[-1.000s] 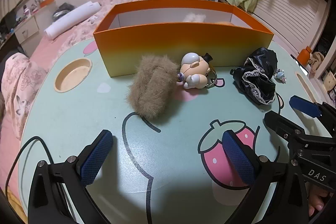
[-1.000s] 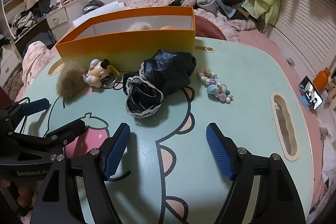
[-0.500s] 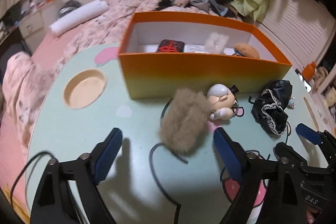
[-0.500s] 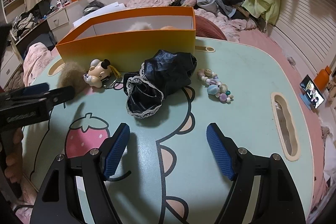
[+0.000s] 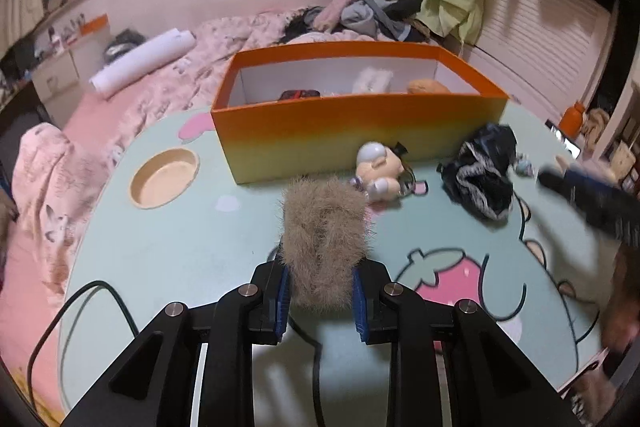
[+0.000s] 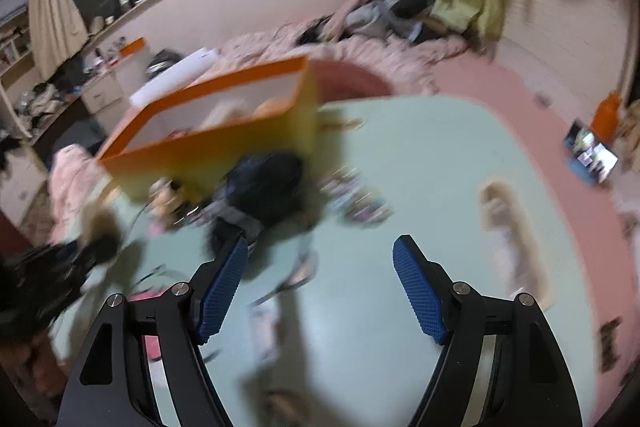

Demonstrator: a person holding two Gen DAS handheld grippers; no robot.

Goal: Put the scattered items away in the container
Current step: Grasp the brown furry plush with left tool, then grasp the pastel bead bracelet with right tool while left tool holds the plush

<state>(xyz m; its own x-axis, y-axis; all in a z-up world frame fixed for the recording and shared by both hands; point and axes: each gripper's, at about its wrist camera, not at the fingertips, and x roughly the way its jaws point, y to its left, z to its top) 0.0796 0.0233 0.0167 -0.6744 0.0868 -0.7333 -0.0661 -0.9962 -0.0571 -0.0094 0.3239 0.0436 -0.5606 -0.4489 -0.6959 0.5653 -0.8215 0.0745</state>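
Gripping the furry brown pouch [image 5: 324, 239], the left gripper [image 5: 320, 297] presses both blue pads on its near end, above the green table [image 5: 180, 247].

Far from it stands the orange box [image 5: 352, 131], with some things already inside. A small doll [image 5: 378, 167] lies between pouch and box, and a black lace cloth [image 5: 484, 179] lies to the right. The right gripper [image 6: 318, 291] is blurred, its jaws wide and slowly closing, nothing between them. A black cable [image 5: 60, 327] crosses the table's near left side.
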